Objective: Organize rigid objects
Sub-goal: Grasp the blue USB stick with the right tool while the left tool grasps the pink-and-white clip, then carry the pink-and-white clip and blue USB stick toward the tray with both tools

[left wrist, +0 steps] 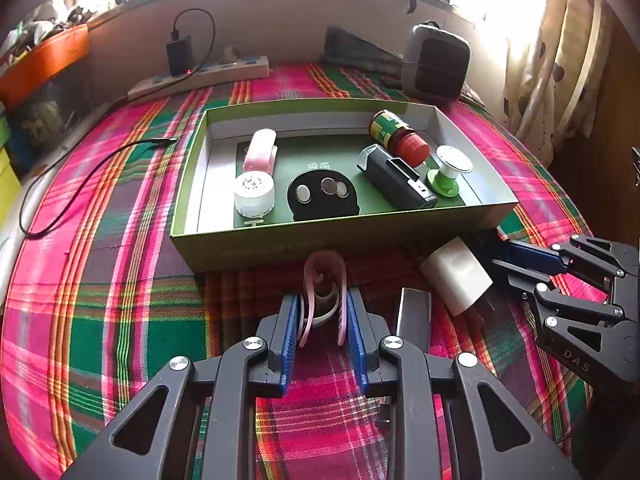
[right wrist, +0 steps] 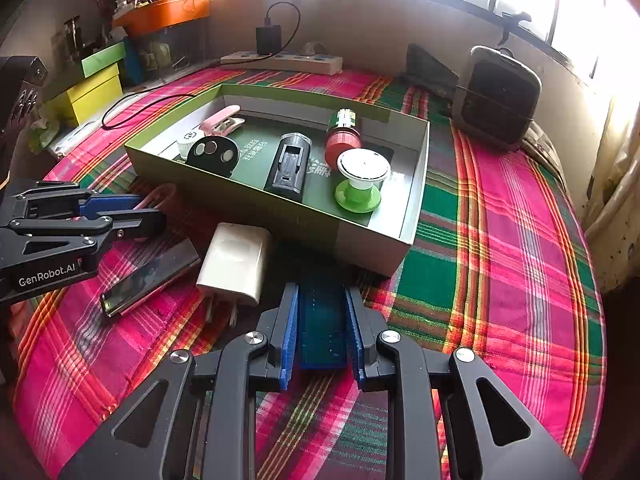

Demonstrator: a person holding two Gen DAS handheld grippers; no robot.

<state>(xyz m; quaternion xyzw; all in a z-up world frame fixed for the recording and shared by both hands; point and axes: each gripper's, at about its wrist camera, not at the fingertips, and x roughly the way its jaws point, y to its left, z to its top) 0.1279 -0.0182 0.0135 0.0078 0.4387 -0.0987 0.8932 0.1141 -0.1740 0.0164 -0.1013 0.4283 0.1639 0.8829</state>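
Left wrist view puts the left hand-held gripper [left wrist: 323, 312] before us, its blue pads closed on a pink hair clip [left wrist: 324, 280] lying on the plaid cloth [left wrist: 120, 300] just in front of the green box [left wrist: 280, 240]; the clip's lower end is hidden between the pads. From the right wrist view we see only a pink loop [right wrist: 160, 196] beyond that gripper's [right wrist: 148, 210] fingers. The right hand-held gripper [right wrist: 322, 320] is clamped on a dark blue-green ridged block [right wrist: 322, 320], resting on the cloth near the box's front wall; what it is we cannot tell, and the left view shows that gripper [left wrist: 516, 264] edge-on, with the block out of sight. Between the two grippers lie a white charger [right wrist: 234, 260], prongs visible only in the right view, and a shiny flat bar [right wrist: 148, 280], cut short in the left view [left wrist: 414, 312]. Inside the box we make out a white jar [left wrist: 254, 194], a second pink clip [left wrist: 260, 150], a black disc with coins [left wrist: 322, 196], a black battery-like block [left wrist: 400, 178], a red-capped bottle [left wrist: 400, 132] and a green-and-white spool [left wrist: 448, 172]. The jar is half hidden behind the disc [right wrist: 214, 152] in the right view.
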